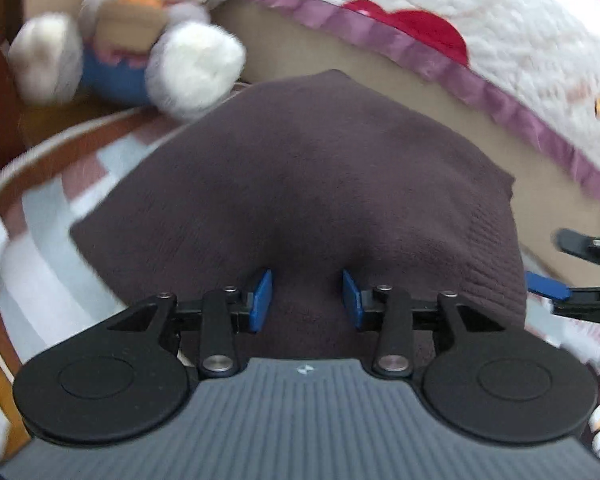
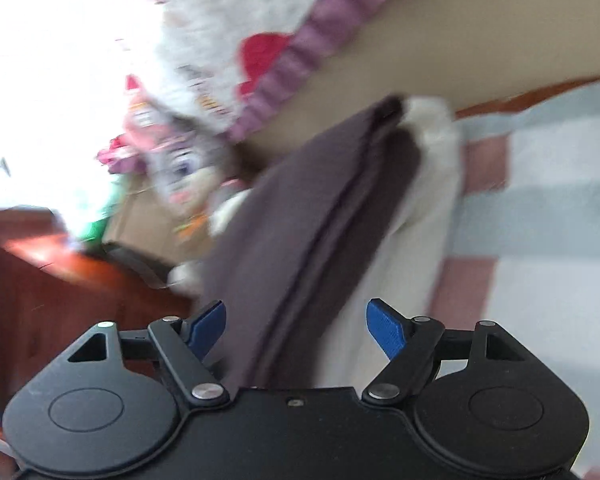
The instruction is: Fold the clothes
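Note:
A dark brown knitted garment [image 1: 308,184] lies folded on a striped bedspread [image 1: 52,264]. My left gripper [image 1: 306,300] is open, its blue pads on either side of the garment's near edge, not closed on it. My right gripper [image 2: 296,330] is open too, with the garment's layered edge [image 2: 300,232] running between its fingers. A cream fabric [image 2: 412,216] lies under or beside the brown one. The right gripper also shows at the right edge of the left wrist view [image 1: 572,280]. Both views are blurred.
A plush rabbit [image 1: 140,36] sits at the back left of the bed. A white fleece blanket [image 1: 480,20] with purple trim and red hearts lies behind. A wooden bed frame [image 2: 60,292] stands at the left of the right wrist view.

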{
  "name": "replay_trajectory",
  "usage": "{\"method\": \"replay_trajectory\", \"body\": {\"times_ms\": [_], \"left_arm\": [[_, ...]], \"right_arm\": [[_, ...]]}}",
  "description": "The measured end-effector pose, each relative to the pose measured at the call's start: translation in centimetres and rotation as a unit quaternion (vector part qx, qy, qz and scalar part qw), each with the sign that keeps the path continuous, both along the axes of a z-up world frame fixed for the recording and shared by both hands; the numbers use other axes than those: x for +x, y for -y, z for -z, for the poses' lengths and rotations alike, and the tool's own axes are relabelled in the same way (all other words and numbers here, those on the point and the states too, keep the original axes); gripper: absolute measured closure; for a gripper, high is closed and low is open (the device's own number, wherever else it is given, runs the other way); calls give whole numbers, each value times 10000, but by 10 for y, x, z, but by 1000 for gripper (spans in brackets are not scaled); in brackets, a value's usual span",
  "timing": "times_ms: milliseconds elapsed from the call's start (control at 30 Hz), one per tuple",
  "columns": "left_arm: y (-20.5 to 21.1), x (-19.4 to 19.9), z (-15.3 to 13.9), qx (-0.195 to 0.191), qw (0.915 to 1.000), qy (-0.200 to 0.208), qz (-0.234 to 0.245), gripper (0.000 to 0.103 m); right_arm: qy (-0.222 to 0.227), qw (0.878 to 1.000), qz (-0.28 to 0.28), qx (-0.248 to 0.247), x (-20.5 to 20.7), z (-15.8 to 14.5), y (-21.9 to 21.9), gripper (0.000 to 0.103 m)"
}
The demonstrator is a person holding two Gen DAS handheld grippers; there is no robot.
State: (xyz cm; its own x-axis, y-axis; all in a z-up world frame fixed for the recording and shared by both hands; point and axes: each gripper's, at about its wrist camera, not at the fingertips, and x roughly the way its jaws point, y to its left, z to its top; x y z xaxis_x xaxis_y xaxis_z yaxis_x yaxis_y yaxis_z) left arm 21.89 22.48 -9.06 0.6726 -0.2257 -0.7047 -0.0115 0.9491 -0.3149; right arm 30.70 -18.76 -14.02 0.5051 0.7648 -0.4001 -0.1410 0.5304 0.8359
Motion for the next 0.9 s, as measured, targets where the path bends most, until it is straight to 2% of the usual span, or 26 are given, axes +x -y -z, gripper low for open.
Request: {"method": "replay_trajectory", "body": {"times_ms": [67,100,200,233,267,300,333,367,433,467,533,600,667,700,767,867,900], "left_arm": [[-5,-4,3,-132,9999,-29,-76,63],[-6,-5,4,-96,9999,-41,-92,63],[-2,-4,8,173,9998,-70,-79,63],[1,-3,9,289,9995,-78,-65,63],[0,-1,11,365,9992,-111,-119,63],[0,1,13,441,9988,-144,-174,63],[-1,4,15,518,9982,-178,-229,63],[-1,2,15,534,9980,-168,-285,63],[-2,0,14,568,9975,-150,-395,63],[-2,-1,13,584,9972,-141,-451,63],[-1,-1,12,604,9967,-141,-531,63],[4,2,9,587,9967,-135,-539,63],[13,4,5,732,9958,-98,-546,62],[19,4,4,935,9940,-81,-562,62],[32,-1,2,1437,9874,30,-656,56],[46,-13,8,2478,9658,293,-702,53],[51,-17,10,2819,9560,380,-716,53]], "right_arm": [[93,9998,190,10,15,3,-2,21],[142,9995,285,19,22,5,-3,21],[-122,9982,558,-189,49,18,-25,21],[-195,9970,666,-352,55,20,-32,25],[-269,9953,775,-514,61,22,-39,48],[271,9938,610,-885,60,6,-50,53],[835,9876,431,-1260,59,-10,-61,65],[1425,9814,247,-1265,55,-26,-66,67],[2005,9776,60,-634,58,-42,-64,70],[2174,9744,28,-570,60,-44,-63,70],[2170,9699,99,-1096,72,-34,-65,70],[1673,9763,178,-1358,86,-8,-61,69],[1460,9777,187,-1500,89,16,-54,63],[1459,9774,150,-1521,85,18,-51,61],[1436,9777,144,-1525,75,16,-45,49],[1096,9876,546,-983,51,9,-34,43],[1031,9903,447,-823,40,11,-36,43]]}}
